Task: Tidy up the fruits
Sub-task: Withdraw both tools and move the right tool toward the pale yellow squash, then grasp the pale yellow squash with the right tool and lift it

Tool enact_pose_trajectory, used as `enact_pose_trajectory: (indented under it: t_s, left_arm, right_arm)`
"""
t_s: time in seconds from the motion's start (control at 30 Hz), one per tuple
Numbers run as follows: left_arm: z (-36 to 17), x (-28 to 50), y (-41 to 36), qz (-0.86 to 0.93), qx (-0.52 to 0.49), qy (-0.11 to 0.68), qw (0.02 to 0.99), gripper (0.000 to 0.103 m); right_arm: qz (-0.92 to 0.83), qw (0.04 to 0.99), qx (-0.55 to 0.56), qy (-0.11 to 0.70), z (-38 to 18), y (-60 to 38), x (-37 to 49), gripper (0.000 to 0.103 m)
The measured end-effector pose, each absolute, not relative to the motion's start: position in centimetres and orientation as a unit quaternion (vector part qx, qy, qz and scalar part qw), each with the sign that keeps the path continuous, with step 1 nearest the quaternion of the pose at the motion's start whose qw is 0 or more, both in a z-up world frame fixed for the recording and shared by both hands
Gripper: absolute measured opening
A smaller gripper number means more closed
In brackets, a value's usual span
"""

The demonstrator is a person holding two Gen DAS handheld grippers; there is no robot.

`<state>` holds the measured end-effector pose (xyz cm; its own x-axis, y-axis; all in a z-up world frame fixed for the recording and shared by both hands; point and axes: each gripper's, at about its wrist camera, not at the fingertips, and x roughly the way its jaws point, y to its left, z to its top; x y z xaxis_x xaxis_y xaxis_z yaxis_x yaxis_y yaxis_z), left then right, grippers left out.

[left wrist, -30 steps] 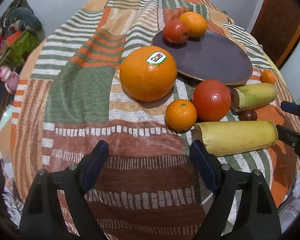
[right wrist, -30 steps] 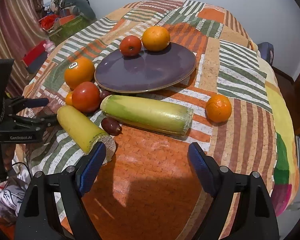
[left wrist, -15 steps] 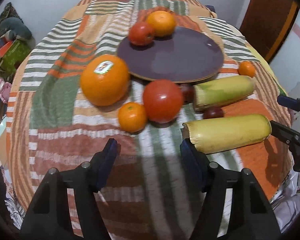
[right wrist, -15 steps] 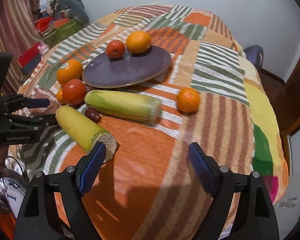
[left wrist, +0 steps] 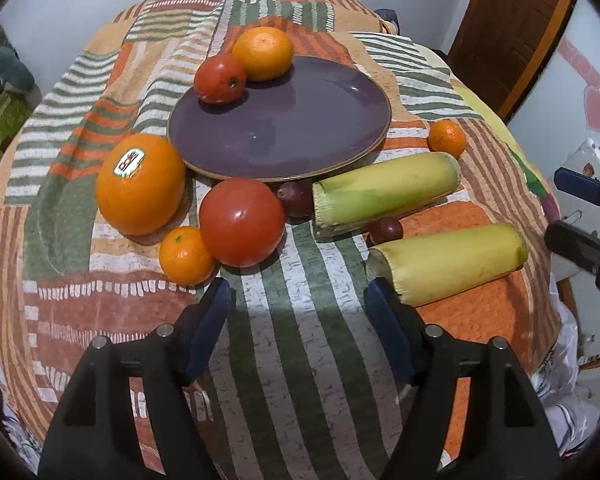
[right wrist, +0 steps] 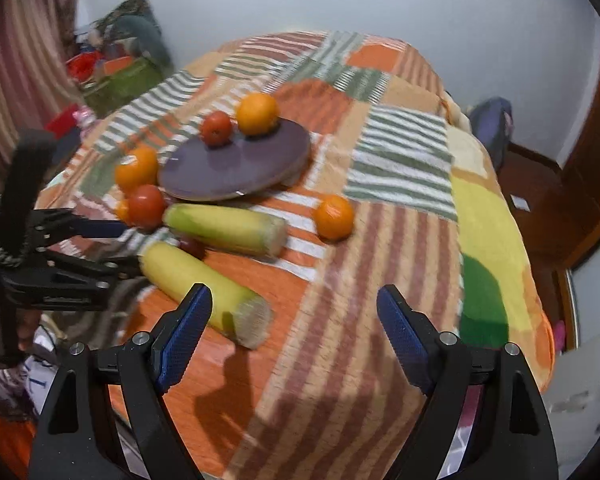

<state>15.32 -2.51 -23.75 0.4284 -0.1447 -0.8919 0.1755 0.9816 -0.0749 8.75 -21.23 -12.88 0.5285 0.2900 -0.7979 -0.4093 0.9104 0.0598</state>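
Left wrist view: fruit sorting barely begun, both claws empty.

I find the left gripper [left wrist: 298,308] spread wide at lower centre, gripping nothing; the right gripper [right wrist: 294,320] likewise stands agape over bare cloth. On the purple plate [left wrist: 300,136] only a small tomato [left wrist: 219,79] and an orange [left wrist: 262,53] sit, at its upper rim. Left off the plate, by my judgement: the large orange [left wrist: 140,184], large tomato [left wrist: 242,227], two mandarins [left wrist: 186,255] [left wrist: 447,138], two dark grapes [left wrist: 386,230] and two corn cobs [left wrist: 386,193] at centre and right. The large orange's sticker reads "Dole"; the left gripper's body carries lettering too blurred to read.
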Motion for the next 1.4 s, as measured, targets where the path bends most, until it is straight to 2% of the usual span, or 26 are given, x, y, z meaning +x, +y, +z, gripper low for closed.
enact_pose_trajectory:
  t_s: [0.13, 0.27, 0.37, 0.5, 0.6, 0.7, 0.83, 1.07, 1.23, 1.4]
  left_arm:
    - [-23.3, 14.9, -1.6, -0.089, 0.003, 0.522, 0.848, 0.072]
    - [-22.5, 14.1, -0.3, -0.079, -0.007, 0.511, 0.856, 0.078]
    - [-21.8, 13.5, 1.1, -0.066, -0.017, 0.501, 0.863, 0.082]
    - [-21.2, 13.2, 3.2, -0.043, -0.035, 0.493, 0.868, 0.083]
    - [-21.0, 13.4, 4.6, -0.028, -0.045, 0.488, 0.871, 0.083]
    - [-20.6, 13.8, 5.8, -0.014, -0.044, 0.481, 0.875, 0.084]
    - [-20.4, 14.9, 7.1, 0.006, -0.041, 0.473, 0.880, 0.088]
    - [-21.4, 18.4, 8.1, 0.016, -0.039, 0.481, 0.876, 0.088]
    - [-22.5, 20.0, 7.2, 0.008, -0.022, 0.491, 0.871, 0.088]
    - [-23.6, 21.2, 6.8, 0.004, -0.020, 0.503, 0.864, 0.088]
  right_arm:
    - [0.244, 0.857, -0.088, 0.446, -13.7, -18.3, 9.1, 0.083]
    - [0.276, 0.833, -0.106, 0.468, -15.8, -15.7, 10.0, 0.083]
    - [0.286, 0.818, -0.115, 0.485, -17.2, -14.7, 10.5, 0.087]
    - [0.302, 0.804, -0.116, 0.500, -17.9, -14.4, 11.2, 0.087]
    - [0.310, 0.798, -0.118, 0.503, -17.8, -14.5, 11.1, 0.083]
    - [0.313, 0.799, -0.134, 0.496, -17.4, -14.9, 10.3, 0.066]
    - [0.314, 0.799, -0.123, 0.497, -16.9, -16.2, 9.5, 0.054]
    - [0.282, 0.812, -0.095, 0.502, -16.8, -18.2, 8.6, 0.049]
    - [0.236, 0.821, -0.082, 0.513, -16.8, -20.2, 8.6, 0.041]
    - [0.230, 0.817, -0.063, 0.525, -16.6, -20.6, 9.4, 0.041]
